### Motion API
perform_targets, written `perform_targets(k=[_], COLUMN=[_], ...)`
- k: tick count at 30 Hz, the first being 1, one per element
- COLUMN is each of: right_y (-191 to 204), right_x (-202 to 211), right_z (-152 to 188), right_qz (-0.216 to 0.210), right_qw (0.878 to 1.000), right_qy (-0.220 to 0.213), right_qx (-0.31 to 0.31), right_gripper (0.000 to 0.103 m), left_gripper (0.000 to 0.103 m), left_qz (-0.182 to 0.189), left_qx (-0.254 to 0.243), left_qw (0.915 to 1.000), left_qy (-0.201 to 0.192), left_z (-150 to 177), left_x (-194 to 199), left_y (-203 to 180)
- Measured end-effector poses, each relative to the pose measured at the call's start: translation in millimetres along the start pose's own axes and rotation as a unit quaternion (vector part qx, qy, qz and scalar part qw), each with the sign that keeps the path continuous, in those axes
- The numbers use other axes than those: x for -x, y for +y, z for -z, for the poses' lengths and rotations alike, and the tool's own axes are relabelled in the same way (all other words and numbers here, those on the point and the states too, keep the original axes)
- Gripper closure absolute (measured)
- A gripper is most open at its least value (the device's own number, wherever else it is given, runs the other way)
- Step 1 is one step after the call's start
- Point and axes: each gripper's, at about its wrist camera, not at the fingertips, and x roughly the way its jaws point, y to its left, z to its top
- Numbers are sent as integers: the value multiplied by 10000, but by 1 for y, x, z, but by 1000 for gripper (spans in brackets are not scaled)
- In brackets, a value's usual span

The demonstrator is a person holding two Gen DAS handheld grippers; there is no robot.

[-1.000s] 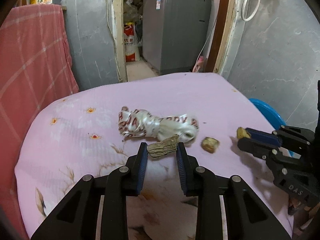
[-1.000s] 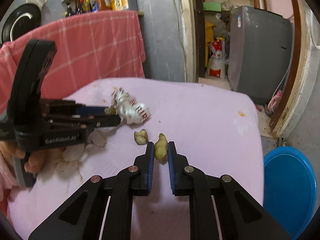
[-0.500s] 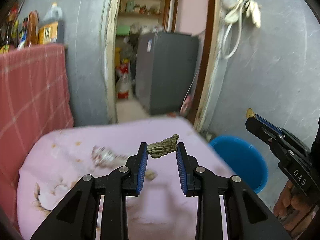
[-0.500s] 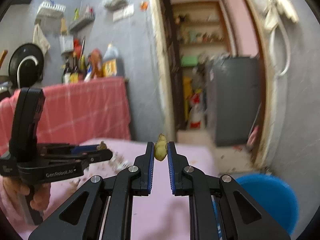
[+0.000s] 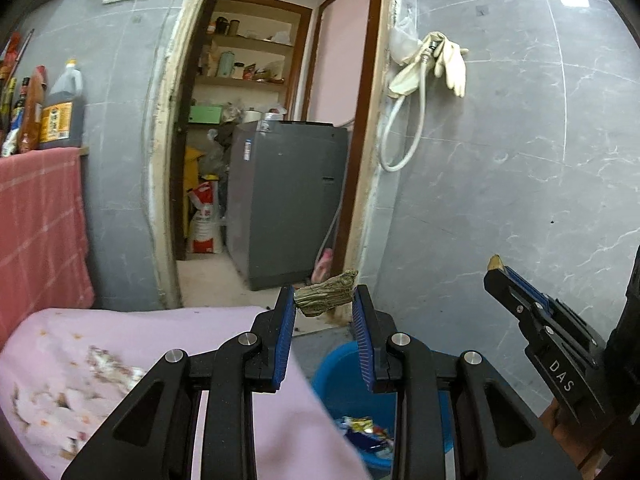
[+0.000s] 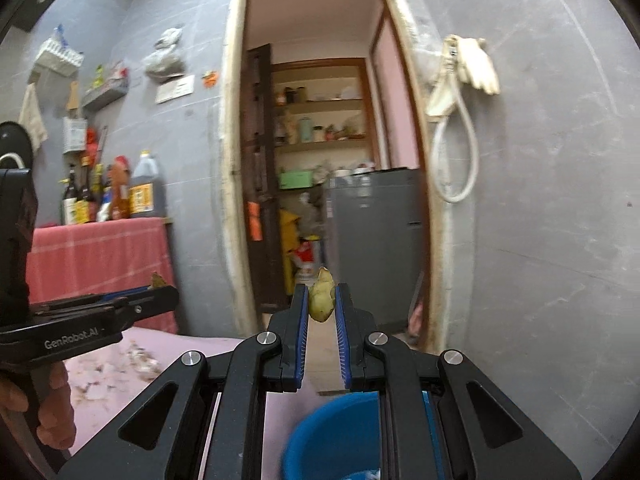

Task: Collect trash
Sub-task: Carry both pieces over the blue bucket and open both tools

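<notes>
The left gripper (image 5: 324, 300) is up in the air, and its jaws squeeze a dry, grey-brown scrap (image 5: 325, 294) near their tips. The scrap looks like a bit of bark or husk (it is hard to say which). Below it, past the edge of the tabletop (image 5: 160, 332) with its pink flowered cloth, stands a blue bucket (image 5: 340, 376). Some colourful wrappers (image 5: 362, 428) lie inside the bucket.

The right gripper (image 6: 322, 304) is up in the air too. Its jaws are almost together and pinch a small yellow-green food piece (image 6: 321, 298) between the blue pads. The blue bucket shows low in this view as well, under the jaws.

Each gripper can be seen from the other side. In the left view the right gripper sits at the far right with a small yellow bit at its tip. In the right view the left gripper sits at the far left, with a hand (image 6: 52, 412) around its handle.

A crumpled wrapper (image 5: 116, 368) is on the tabletop, blurry. Behind it all is a doorway with a grey washing machine (image 5: 288, 200), and pale rubber gloves (image 5: 436, 66) hang on the grey wall.
</notes>
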Motion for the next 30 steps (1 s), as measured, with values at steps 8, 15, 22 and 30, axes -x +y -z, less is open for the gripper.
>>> perform_targets(k=[8, 15, 22, 30], right_y=[-39, -62, -73, -82], right_x=[-3, -18, -31, -47], right_z=[18, 35, 45, 55], right_qz=[364, 342, 340, 359], right_qw=[9988, 9950, 9903, 9842], right_qy=[313, 845, 1200, 1578], right_qx=[-137, -418, -618, -723], right_gripper=[91, 91, 91, 91], left_gripper=[78, 78, 78, 77], left_qz=[254, 383, 421, 477], left_qx=[223, 380, 552, 669], left_qw=[9983, 9911, 9819, 9737], left_qy=[466, 1216, 1763, 2127], left_z=[9, 22, 38, 52], left_x=[-46, -88, -119, -142], left_y=[-23, -36, -38, -38])
